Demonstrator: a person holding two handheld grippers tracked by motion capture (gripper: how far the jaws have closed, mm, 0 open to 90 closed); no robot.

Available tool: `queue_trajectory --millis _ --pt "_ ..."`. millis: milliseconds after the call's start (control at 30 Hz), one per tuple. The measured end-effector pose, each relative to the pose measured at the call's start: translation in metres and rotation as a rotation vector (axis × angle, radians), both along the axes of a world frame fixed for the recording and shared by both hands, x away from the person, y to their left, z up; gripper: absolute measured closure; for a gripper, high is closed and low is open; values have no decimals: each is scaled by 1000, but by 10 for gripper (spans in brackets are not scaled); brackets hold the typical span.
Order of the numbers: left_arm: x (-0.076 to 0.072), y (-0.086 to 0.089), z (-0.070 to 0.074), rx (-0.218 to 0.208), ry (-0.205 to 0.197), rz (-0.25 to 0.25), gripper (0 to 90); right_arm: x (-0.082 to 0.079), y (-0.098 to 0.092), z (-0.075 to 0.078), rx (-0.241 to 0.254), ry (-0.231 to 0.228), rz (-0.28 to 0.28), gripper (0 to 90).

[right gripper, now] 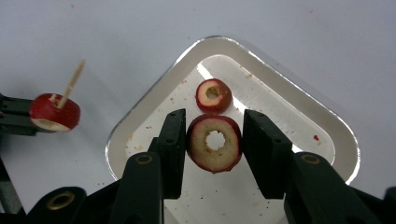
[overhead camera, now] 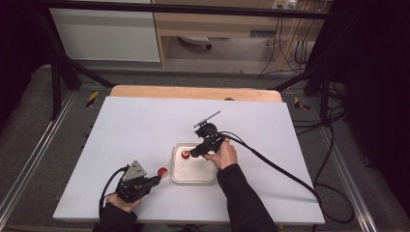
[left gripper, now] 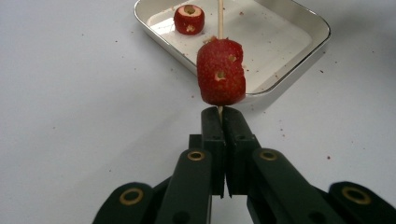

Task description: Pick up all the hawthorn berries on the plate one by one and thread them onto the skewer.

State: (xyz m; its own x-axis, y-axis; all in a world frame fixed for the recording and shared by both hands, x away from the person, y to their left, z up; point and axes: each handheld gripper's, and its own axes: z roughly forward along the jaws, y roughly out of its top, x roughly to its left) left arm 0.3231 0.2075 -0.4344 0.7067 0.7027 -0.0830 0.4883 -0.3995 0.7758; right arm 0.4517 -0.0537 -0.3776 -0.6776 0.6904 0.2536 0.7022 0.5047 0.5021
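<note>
My left gripper (left gripper: 222, 114) is shut on the lower end of a thin wooden skewer (left gripper: 220, 18), level and low over the white table. A red fruit piece (left gripper: 220, 72) with small holes is threaded on the skewer just past the jaws; in the high view it (overhead camera: 163, 171) sits left of the tray. My right gripper (right gripper: 215, 116) hovers over the shallow metal tray (right gripper: 280, 60), shut on a cored red fruit ring (right gripper: 201, 156) with a pale cut face. Another cored red piece (right gripper: 226, 98) lies in the tray beyond the ring.
The tray (overhead camera: 173, 166) sits near the table's front middle, with red crumbs in and around it. The right gripper's cable (overhead camera: 280, 169) trails off to the right edge. Dark frame bars stand beyond the table.
</note>
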Motion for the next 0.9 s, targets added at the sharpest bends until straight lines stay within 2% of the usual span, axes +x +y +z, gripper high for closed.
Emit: queue_trajectory --millis 233,367,600,833,900 --pt "-1 -1 1 -10 -7 12 880 -13 -17 13 145 -75 -38 612" --pt "-2 -3 3 -28 -9 23 880 -21 -28 15 265 -111 -66 612" --pt "-6 -8 5 -48 -9 42 879 -34 -42 8 487 -173 -138 613" --pt "-8 -14 7 -80 -12 60 879 -39 -50 0 651 -194 -221 613" --pt "-9 -17 8 -89 -11 62 879 -39 -50 -1 684 -197 -237 614"
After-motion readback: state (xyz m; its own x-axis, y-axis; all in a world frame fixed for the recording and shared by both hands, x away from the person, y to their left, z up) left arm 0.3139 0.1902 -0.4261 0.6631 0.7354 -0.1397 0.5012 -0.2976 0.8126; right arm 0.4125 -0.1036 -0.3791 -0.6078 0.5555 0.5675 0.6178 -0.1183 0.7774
